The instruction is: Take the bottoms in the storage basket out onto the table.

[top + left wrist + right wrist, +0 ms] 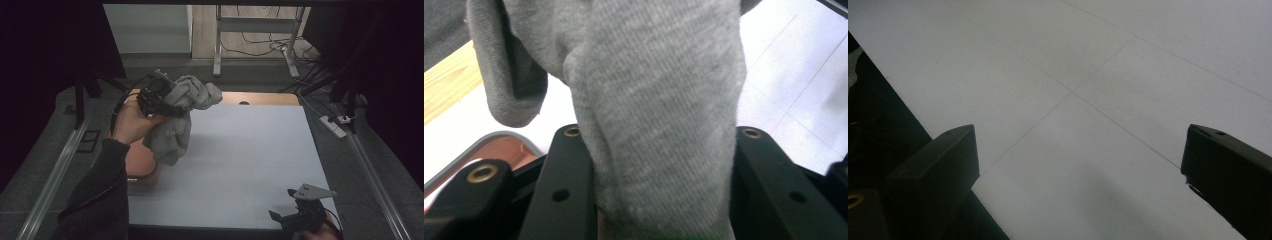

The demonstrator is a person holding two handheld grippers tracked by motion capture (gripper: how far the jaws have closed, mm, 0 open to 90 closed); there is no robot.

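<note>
Grey cloth (182,112) hangs clamped in raised left tongs (165,100); right tongs (292,217) rest low, wide.

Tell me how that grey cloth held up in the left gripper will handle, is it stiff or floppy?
Probably floppy: the grey cloth droops in folds below the left gripper above the white sheet. It looks light, since one pinch carries the whole bundle. Its knit surface is bunched between the jaws, so it likely won't slip easily, though loose ends may drag.
</note>
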